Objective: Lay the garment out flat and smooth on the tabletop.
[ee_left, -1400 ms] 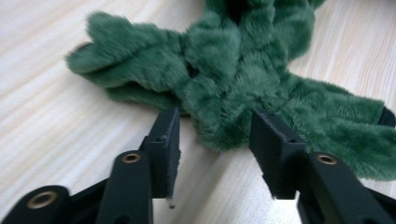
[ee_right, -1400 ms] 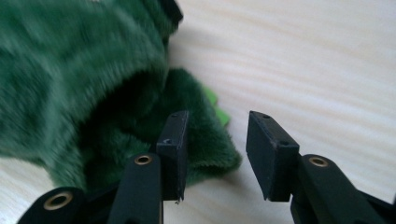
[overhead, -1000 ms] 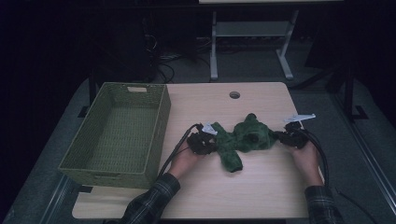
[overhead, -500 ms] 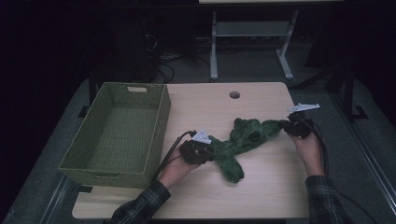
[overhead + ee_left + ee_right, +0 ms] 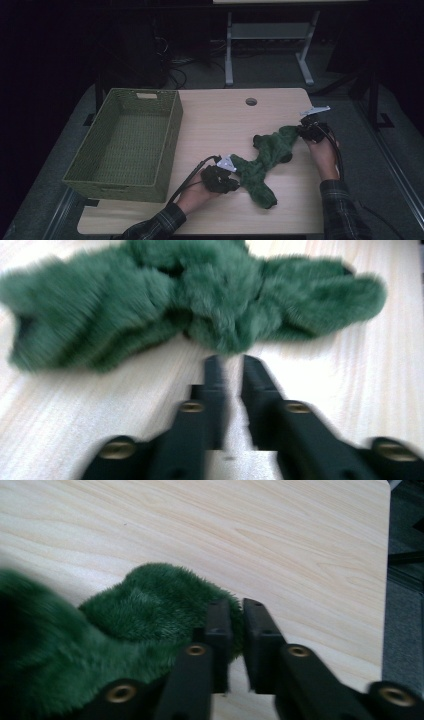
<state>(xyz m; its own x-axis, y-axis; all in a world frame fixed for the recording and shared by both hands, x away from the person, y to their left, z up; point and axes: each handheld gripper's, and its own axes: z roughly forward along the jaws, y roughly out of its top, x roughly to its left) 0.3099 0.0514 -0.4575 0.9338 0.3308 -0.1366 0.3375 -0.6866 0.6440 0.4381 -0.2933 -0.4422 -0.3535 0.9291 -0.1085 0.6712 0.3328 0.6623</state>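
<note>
While no writing reads | left gripper (image 5: 231, 360) jaws just parted, empty; right gripper (image 5: 236, 602) pinches green cloth (image 5: 267, 155)

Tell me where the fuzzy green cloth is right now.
In the high view the fuzzy green cloth lies on the wooden table's right half, between both grippers, right of the woven green basket.
</note>
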